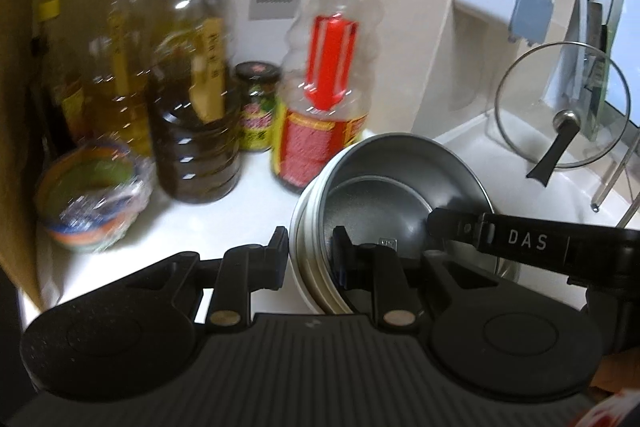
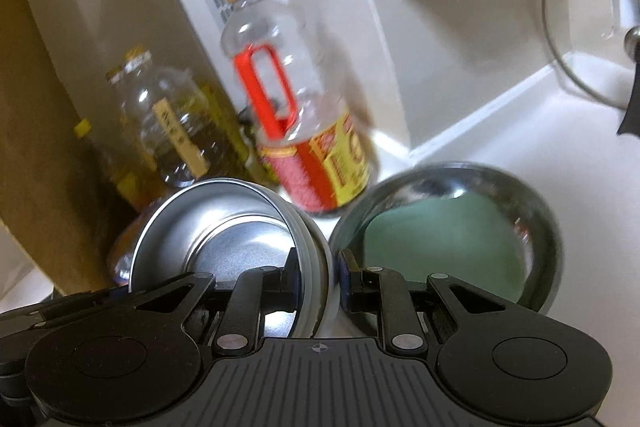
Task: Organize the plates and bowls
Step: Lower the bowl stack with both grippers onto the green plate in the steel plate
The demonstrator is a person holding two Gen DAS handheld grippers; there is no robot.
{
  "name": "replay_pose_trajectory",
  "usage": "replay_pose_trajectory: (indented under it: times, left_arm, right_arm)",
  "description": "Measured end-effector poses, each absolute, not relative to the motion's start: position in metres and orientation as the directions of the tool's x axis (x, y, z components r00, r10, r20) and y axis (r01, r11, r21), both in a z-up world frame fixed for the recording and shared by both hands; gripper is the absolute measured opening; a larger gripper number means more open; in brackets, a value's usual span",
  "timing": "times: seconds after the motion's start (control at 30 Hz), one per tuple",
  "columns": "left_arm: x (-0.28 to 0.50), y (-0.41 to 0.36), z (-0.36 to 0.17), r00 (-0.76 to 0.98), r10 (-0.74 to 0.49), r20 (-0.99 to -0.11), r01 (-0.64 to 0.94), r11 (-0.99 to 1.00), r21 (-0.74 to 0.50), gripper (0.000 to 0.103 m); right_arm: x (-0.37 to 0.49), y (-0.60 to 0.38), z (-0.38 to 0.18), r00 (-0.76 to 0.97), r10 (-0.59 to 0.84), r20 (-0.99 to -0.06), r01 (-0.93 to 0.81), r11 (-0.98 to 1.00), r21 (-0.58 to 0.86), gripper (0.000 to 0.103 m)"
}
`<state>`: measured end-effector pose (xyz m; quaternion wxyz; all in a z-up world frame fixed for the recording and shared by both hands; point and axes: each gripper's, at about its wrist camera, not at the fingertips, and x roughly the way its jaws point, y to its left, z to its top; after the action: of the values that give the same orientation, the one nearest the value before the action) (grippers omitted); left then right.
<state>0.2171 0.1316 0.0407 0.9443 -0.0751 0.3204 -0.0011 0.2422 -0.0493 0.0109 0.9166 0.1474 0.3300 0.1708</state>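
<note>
Left tool [image 1: 311,247] and right tool [image 2: 318,273] each point forward, jaws narrowed onto a rim, pinching it.

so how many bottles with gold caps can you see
3: the red-handled bottle at the centre, a dark-oil bottle left of it, a yellow-oil bottle further left. Others may be hidden.
</note>
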Motion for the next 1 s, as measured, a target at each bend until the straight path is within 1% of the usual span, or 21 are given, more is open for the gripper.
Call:
replay_pose_trajectory:
  times: [0.23,0.53,0.77,1.0]
  left_arm:
    - [0.25,0.108,0.049,0.796,-0.131,-0.59,0.038,0.985,-0.168,0.02]
    - [0.293,0.077,0.038,0.752,-0.219,-0.622,0.116,0.973,-0.202,0.02]
    - [0.315,0.064,0.017,0.707,-0.239,-0.666,0.114,0.967,-0.227,0.02]
    - [0.327,0.061,0.006,0.686,-0.233,-0.689,0.099,0.968,-0.229,0.02]
  right_arm:
    - [0.252,-0.08,0.021,0.768,0.341,-0.543,-0.147,0.918,0.369,0.019]
    - [0.278,-0.119,0.018,0.77,0.261,-0.583,-0.044,0.932,0.359,0.019]
    - [0.296,-0.137,-0.001,0.733,0.234,-0.639,0.006,0.937,0.349,0.019]
    - [0.309,-0.143,-0.013,0.701,0.238,-0.672,0.025,0.934,0.357,0.019]
